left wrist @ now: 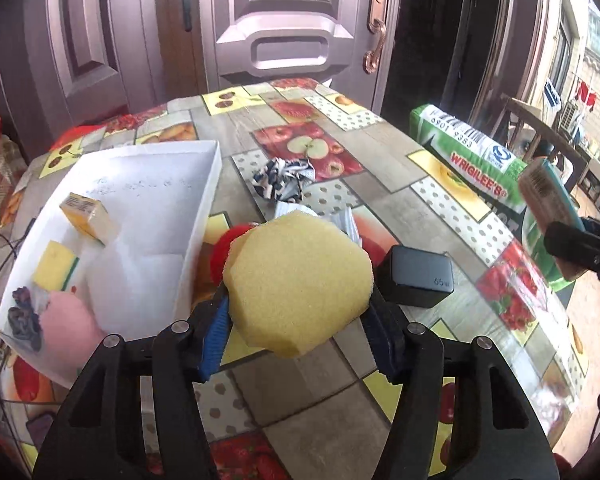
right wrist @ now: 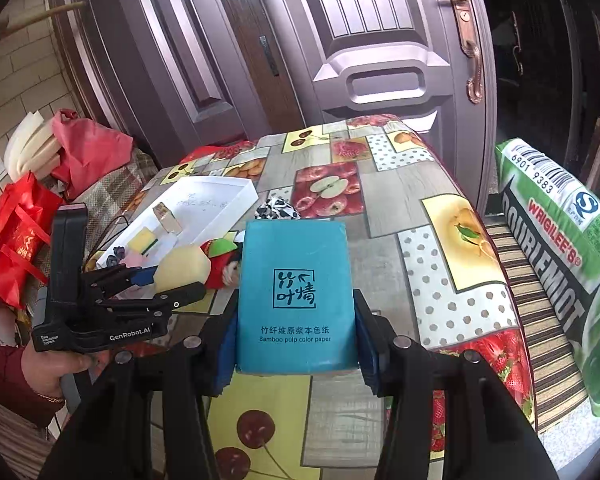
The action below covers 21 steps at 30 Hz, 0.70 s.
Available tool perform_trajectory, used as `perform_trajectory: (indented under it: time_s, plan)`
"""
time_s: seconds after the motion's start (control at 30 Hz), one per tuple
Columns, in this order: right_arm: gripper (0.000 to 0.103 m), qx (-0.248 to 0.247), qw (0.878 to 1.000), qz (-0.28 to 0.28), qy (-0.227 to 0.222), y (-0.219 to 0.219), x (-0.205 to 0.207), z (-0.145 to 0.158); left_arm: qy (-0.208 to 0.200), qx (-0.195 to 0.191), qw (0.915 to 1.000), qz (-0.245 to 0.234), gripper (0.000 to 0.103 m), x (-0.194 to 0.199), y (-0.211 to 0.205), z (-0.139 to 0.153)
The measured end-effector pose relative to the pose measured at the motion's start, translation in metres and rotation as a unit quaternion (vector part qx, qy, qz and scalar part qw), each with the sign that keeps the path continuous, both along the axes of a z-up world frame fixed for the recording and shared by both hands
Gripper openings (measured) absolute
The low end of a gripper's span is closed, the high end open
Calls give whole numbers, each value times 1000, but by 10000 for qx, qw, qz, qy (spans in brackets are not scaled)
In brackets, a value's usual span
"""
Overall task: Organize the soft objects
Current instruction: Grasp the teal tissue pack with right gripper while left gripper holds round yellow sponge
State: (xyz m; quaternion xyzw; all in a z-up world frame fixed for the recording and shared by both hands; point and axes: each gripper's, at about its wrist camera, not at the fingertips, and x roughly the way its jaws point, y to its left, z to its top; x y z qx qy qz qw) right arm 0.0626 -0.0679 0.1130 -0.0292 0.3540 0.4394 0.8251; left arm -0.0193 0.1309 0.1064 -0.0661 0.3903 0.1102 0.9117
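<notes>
Left gripper pinches a yellow sponge; squashed foam could spring free before reaching the white box at ten o'clock. Right gripper clamps a tissue pack.

A home's entryway: panelled front door with brass handle, fruit-print oilcloth desk, red shopping bags piled beside.

Box sat on the table's left side, with a small carton, scrub pad and soft toy inside. Crumpled cloth lay just right of the box. Charger block stood nearer the camera, right of the sponge held in the left gripper. Tissue pack sat in the right gripper. Big pillow pack lay off the table's right edge.
</notes>
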Motion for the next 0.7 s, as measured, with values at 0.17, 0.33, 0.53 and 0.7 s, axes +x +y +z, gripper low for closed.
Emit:
perform_trajectory:
  time_s: [0.17, 0.33, 0.53, 0.7]
  plan:
    - [50, 185, 9990, 348, -224, 20, -16, 19, -490, 76, 9981, 377, 59, -32, 5, 39]
    - [50, 302, 9969, 593, -427, 33, -29, 35, -757, 102, 9952, 615, 60, -57, 9, 55]
    - [50, 458, 9949, 703, -560, 38, -40, 50, -894, 97, 9926, 814, 60, -77, 14, 62]
    - [50, 448, 9947, 730, -574, 40, -44, 52, -976, 68, 9913, 875, 60, -85, 15, 64]
